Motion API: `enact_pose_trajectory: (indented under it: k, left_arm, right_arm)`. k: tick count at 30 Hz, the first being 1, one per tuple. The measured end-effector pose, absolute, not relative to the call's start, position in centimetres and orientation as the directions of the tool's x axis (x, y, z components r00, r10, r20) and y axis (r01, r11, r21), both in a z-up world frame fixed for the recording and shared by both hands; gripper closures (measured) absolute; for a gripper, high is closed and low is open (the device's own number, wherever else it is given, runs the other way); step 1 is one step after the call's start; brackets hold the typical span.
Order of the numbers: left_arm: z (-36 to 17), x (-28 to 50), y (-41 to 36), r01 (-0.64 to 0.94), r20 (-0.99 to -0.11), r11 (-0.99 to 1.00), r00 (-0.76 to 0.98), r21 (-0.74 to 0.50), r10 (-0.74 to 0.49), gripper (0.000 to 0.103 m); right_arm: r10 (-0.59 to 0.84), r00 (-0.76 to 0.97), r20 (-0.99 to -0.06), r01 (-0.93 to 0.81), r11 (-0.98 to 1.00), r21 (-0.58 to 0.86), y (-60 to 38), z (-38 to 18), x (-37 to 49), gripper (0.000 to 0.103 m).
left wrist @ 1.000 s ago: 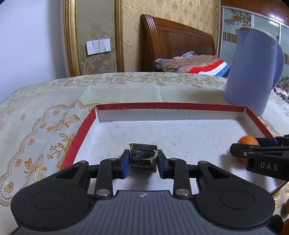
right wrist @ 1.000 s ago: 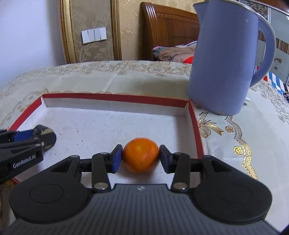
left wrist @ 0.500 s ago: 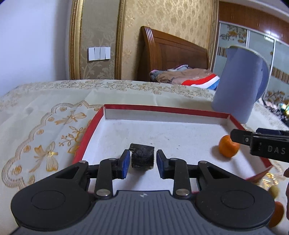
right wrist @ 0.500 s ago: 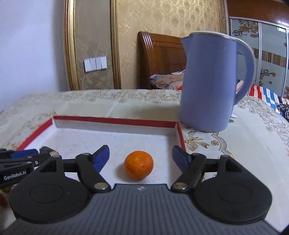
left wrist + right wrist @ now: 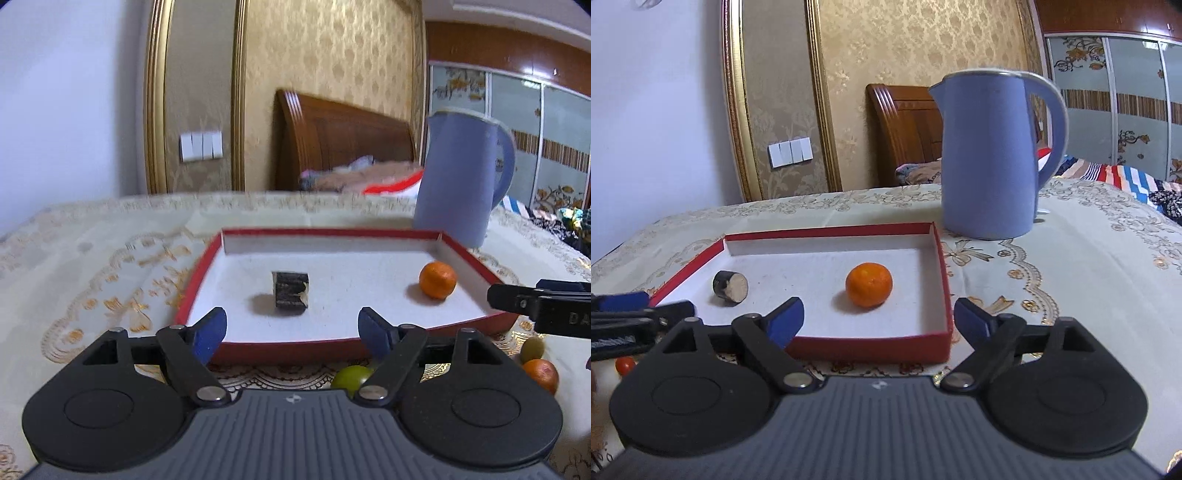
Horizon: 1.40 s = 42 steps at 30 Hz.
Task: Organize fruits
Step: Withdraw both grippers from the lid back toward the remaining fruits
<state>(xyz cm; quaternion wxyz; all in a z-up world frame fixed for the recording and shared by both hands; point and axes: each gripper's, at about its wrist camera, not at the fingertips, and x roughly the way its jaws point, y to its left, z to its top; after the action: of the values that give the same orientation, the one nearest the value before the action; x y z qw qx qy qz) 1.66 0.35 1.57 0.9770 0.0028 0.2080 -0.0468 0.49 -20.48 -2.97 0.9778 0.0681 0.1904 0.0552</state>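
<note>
A red-rimmed white tray (image 5: 207, 258) (image 5: 943, 280) lies on the table. Inside it are a dark cut stub of fruit (image 5: 290, 293) (image 5: 730, 287) at the left and an orange mandarin (image 5: 437, 279) (image 5: 868, 284) at the right. My left gripper (image 5: 291, 332) is open and empty, just in front of the tray's near rim. My right gripper (image 5: 878, 319) is open and empty, also drawn back before the rim. A green fruit (image 5: 351, 376), an olive-coloured fruit (image 5: 532, 348) and a second mandarin (image 5: 541, 374) lie on the cloth outside the tray.
A tall blue kettle (image 5: 458, 184) (image 5: 993, 155) stands behind the tray's far right corner. A small red fruit (image 5: 625, 365) lies on the cloth at the left. An embroidered cream tablecloth (image 5: 1089, 266) covers the table. A bed and wardrobe are behind.
Both grippers opened and let go of the dark stub and the mandarin inside the tray. Both then pulled back and up, out over the tray's near rim.
</note>
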Motion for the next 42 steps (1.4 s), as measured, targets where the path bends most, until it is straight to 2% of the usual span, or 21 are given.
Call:
enact_pose_trajectory:
  k: [9, 19, 21, 23, 26, 31, 34, 42]
  left_arm:
    - [1.1, -1.0, 0.7, 0.161, -0.454, 0.987, 0.877, -0.027, -0.155, 0.025]
    - [0.1, -4.1, 1.8, 0.183, -0.477, 0.982, 0.860, -0.043, -0.181, 0.025]
    - [0.0, -4.7, 2.9, 0.190, -0.457, 0.976, 0.863, -0.103, -0.216, 0.024]
    - [0.1, -4.8, 4.3, 0.161, -0.437, 0.970, 0.871, -0.180, -0.225, 0.012]
    - [-0.1, -4.3, 5.0, 0.115, -0.467, 0.968, 0.859, -0.225, -0.211, 0.012]
    - [-0.2, -4.2, 4.3, 0.106, -0.488, 0.978, 0.853, -0.181, -0.183, 0.012]
    - [-0.4, -4.0, 4.4, 0.089, -0.507, 0.979, 0.845, -0.182, -0.171, 0.012]
    - [-0.8, -3.4, 4.0, 0.061, -0.561, 0.987, 0.817, -0.146, -0.134, 0.012]
  right_arm:
    - [0.141, 0.927, -0.347, -0.101, 0.986, 0.130, -19.7, -2.9, -0.1, 0.011]
    - [0.176, 0.943, -0.284, -0.125, 0.974, 0.190, -20.5, -3.2, -3.0, 0.003]
    - [0.180, 0.940, -0.289, -0.127, 0.973, 0.194, -20.6, -3.4, -3.1, 0.003]
    - [0.181, 0.935, -0.303, -0.124, 0.972, 0.200, -20.7, -3.7, -3.1, 0.003]
    - [0.187, 0.931, -0.314, -0.120, 0.968, 0.222, -21.0, -4.2, -3.5, 0.003]
    - [0.185, 0.946, -0.266, -0.091, 0.939, 0.331, -23.1, -4.7, -4.5, 0.000]
    - [0.201, 0.930, -0.307, -0.067, 0.915, 0.398, -24.2, -5.2, -3.8, 0.000]
    - [0.187, 0.924, -0.333, -0.050, 0.924, 0.379, -24.0, -5.3, -3.6, 0.000]
